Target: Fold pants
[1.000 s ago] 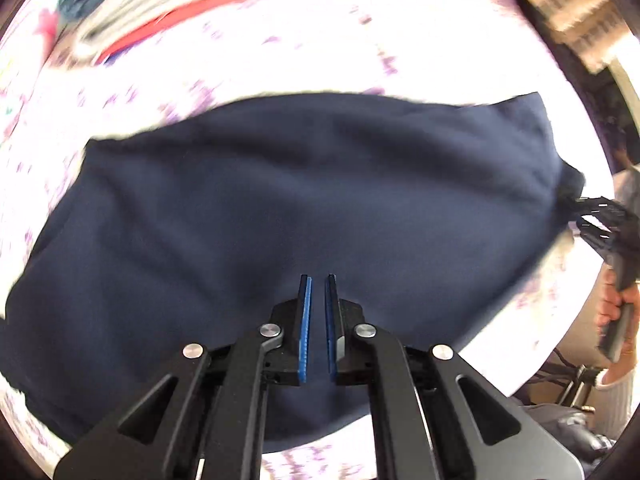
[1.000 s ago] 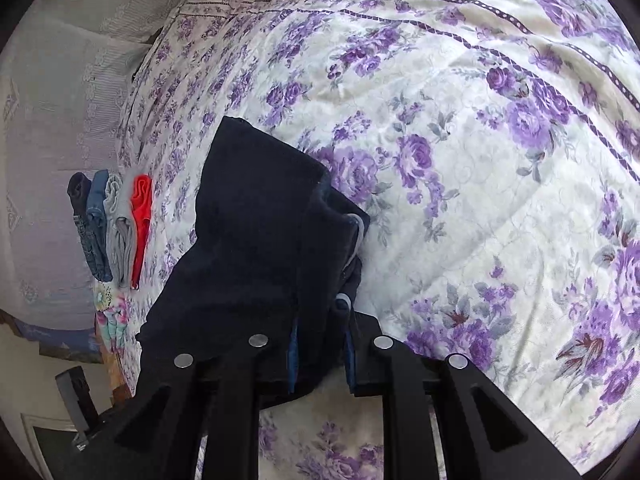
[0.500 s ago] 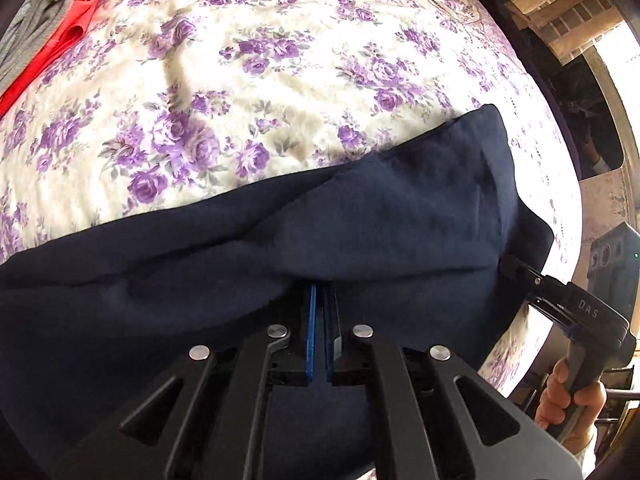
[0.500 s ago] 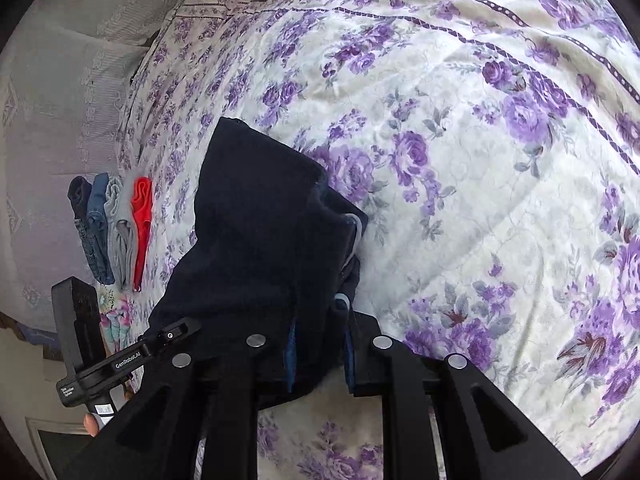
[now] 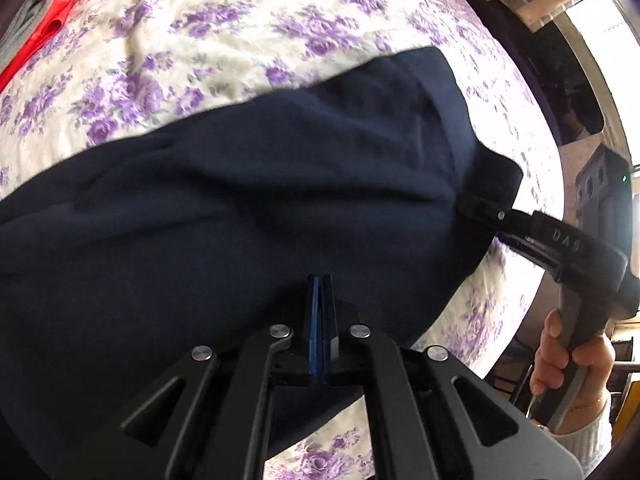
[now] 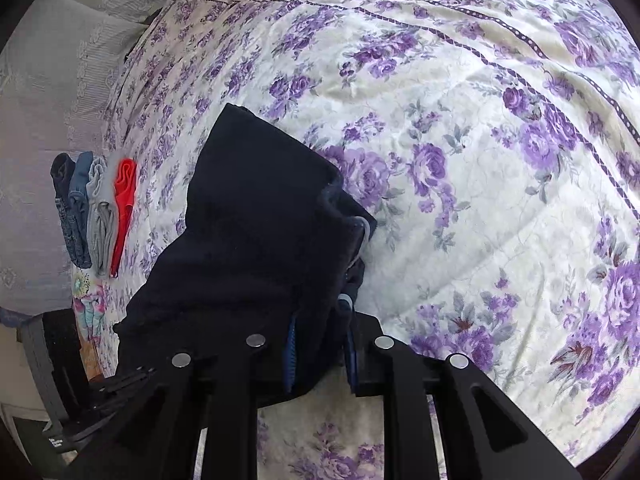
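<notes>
Floral purple bedding covers the bed beyond the left gripper, whose jaws are pressed together with no cloth visibly between them; it hovers over the navy pants, which spread ahead and to both sides. At their right corner the right gripper bites the cloth, held by a hand. Red and grey clothes lie far left.

From the right wrist, the bedding fills the view. The right gripper is clamped on a bunched edge of the pants, which run ahead and left. Folded clothes lie far left.
</notes>
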The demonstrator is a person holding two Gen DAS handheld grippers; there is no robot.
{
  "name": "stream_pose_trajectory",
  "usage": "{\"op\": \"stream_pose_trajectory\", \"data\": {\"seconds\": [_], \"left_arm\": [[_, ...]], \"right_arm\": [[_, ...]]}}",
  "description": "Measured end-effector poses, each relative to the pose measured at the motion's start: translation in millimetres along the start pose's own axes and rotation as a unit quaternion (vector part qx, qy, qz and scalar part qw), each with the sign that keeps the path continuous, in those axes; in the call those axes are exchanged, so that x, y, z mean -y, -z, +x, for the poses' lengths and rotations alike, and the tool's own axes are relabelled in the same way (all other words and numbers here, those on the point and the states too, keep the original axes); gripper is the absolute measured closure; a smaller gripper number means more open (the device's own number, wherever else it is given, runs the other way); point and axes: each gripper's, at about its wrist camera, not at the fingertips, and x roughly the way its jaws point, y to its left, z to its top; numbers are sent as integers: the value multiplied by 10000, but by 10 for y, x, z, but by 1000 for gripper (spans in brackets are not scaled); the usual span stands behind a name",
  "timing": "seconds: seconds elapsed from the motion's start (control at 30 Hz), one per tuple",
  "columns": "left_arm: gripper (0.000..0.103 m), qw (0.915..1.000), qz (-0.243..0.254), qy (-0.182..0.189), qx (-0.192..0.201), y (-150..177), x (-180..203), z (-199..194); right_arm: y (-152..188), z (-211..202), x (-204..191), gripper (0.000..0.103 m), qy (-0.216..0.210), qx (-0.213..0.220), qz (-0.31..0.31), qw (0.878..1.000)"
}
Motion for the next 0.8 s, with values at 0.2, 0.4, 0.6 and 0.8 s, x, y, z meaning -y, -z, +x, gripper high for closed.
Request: {"op": "stream_pose_trajectory", "data": {"seconds": [0.2, 0.4, 0.6, 0.8], "left_arm": [[103, 9999, -57, -13, 87, -45, 5, 103], [103, 9945, -525, 502, 753, 260, -468, -581], [103, 9642, -2098, -619, 1496, 1158, -1796, -1340], [103, 9180, -3545, -1085, 1406, 2046, -2968, -1547]], "right_arm": [[-5, -75, -207, 84, 269, 104, -285, 9992], [217, -557, -1192, 85, 444, 742, -2049, 9750], [843, -438, -2520, 85, 122, 604, -4389, 8964], [1812, 537, -3351, 85, 31, -186, -6121, 7905]]}}
